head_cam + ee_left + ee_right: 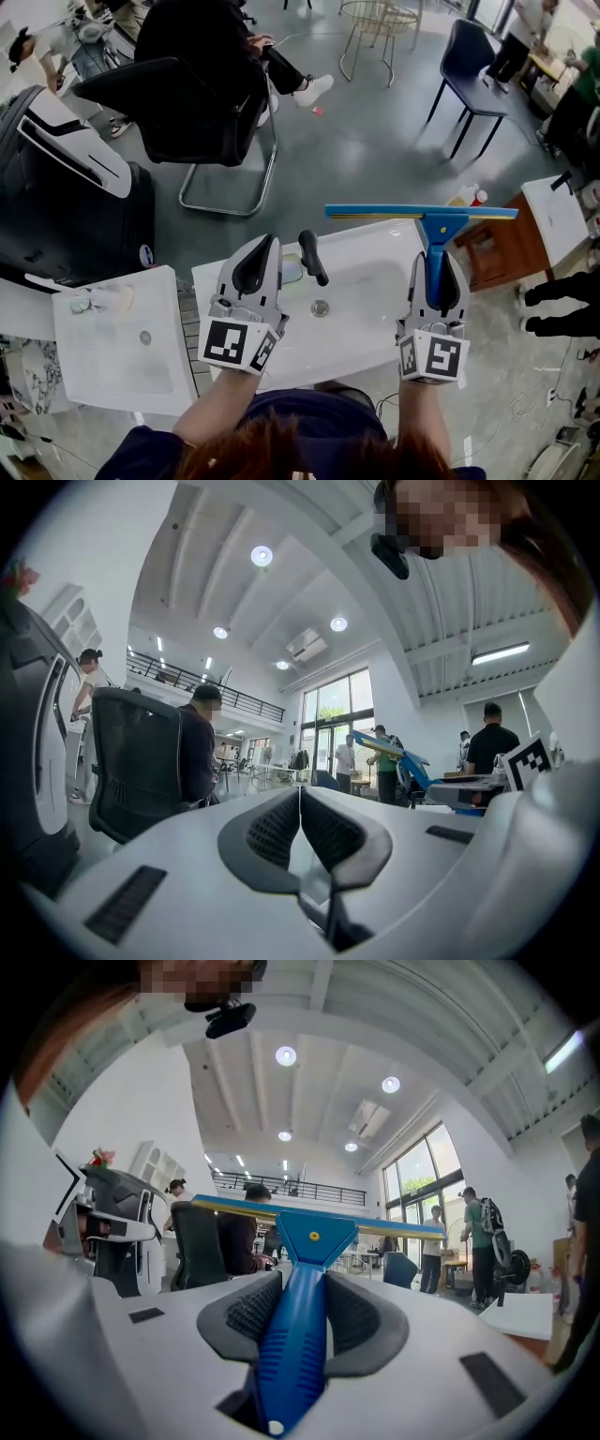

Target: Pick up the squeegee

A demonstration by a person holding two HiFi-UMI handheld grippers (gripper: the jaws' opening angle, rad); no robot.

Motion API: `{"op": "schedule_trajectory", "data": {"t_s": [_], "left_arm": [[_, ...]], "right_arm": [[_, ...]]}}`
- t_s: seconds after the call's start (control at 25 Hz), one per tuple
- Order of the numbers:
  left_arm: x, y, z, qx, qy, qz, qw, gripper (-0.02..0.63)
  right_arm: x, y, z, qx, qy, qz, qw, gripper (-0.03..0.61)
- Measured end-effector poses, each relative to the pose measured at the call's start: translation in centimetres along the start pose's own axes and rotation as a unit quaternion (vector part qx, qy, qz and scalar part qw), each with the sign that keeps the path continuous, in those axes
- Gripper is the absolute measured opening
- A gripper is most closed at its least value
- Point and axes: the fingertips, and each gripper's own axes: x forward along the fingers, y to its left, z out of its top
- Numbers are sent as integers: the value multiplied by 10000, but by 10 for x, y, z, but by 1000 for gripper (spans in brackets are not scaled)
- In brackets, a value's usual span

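Over a white sink (375,258), a blue squeegee (422,214) is held aloft in the right gripper (436,267), whose jaws are clamped on its handle, the long blade set crossways beyond the fingertips. The left gripper (261,251) is carried alongside, jaws pressed together with nothing between them, just left of a black faucet (312,256). A black office chair (192,108) is seen on the grey floor beyond.
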Motion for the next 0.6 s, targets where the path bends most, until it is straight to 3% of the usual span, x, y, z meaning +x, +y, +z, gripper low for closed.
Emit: {"op": "schedule_trajectory", "data": {"t_s": [0.6], "left_arm": [[-12, -13, 17, 25, -154, -130, 9998, 21]], "right_arm": [[-23, 5, 24, 22, -238, -109, 9997, 161]]}}
